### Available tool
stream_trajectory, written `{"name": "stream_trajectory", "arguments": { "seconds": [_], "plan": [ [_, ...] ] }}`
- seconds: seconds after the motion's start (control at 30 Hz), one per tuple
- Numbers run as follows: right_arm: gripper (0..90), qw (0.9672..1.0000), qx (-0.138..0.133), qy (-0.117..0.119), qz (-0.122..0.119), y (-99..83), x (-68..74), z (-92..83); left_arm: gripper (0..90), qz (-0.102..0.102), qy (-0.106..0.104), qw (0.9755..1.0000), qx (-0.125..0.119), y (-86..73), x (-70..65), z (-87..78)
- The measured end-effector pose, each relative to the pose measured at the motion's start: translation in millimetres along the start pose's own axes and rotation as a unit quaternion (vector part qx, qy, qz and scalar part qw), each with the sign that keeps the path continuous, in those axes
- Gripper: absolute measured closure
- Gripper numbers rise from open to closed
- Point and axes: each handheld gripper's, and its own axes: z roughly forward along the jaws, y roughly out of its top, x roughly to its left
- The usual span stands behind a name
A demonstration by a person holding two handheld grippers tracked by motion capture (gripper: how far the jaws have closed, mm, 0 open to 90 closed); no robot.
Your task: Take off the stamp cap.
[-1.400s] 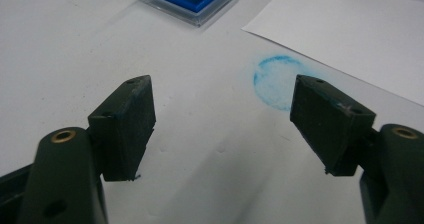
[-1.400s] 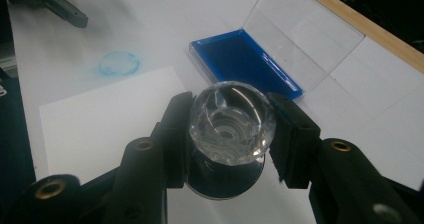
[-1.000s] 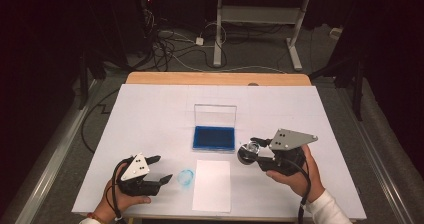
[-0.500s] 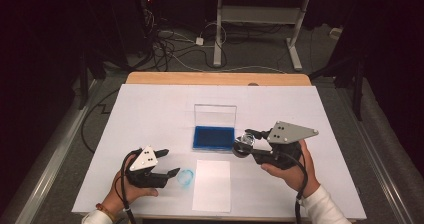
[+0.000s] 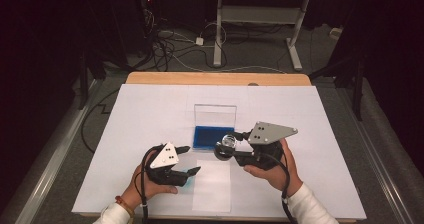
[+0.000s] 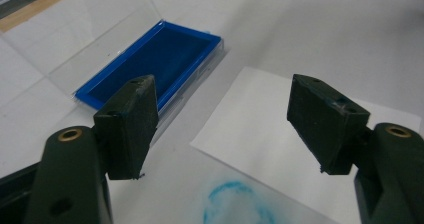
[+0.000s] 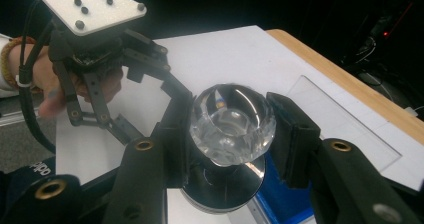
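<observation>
Two grippers: crystal-knobbed stamp (image 7: 232, 134) clamped, other empty.

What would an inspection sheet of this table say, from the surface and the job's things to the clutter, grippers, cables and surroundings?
Surface: white sheet-covered table, wooden edge at the far side.
Job's things: clear faceted glass stamp with a round base; open blue ink pad in a clear hinged case; white paper slip; a blue ring print on the surface beside the slip.
Clutter: nothing seen.
Grippers: right gripper shut on the stamp, over the pad's near edge; left gripper open, nothing between its jaws, which have just been closing slightly.
Cables: black gripper cable; loose cables on the floor.
Surroundings: dark room, white-legged desk behind.
</observation>
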Motion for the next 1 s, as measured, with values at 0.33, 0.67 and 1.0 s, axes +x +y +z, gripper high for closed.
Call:
{"name": "stream_trajectory", "arguments": {
  "seconds": [0.33,0.67,1.0],
  "plan": [
    [56.9,0.9999,0.007,0.013,-0.006,-1.0,7.0,8.8,27.6,0.021,-0.011,0.9997,0.002,12.6,-6.7,12.8],
    [56.9,0.9998,-0.005,0.017,-0.011,9.2,4.1,14.9,27.7,0.023,-0.012,0.9994,-0.02,30.3,0.2,19.0],
    [56.9,0.9997,-0.008,0.02,-0.005,7.9,9.4,17.1,29.2,0.032,-0.015,0.999,-0.028,32.7,-6.7,20.9]
  ]
}}
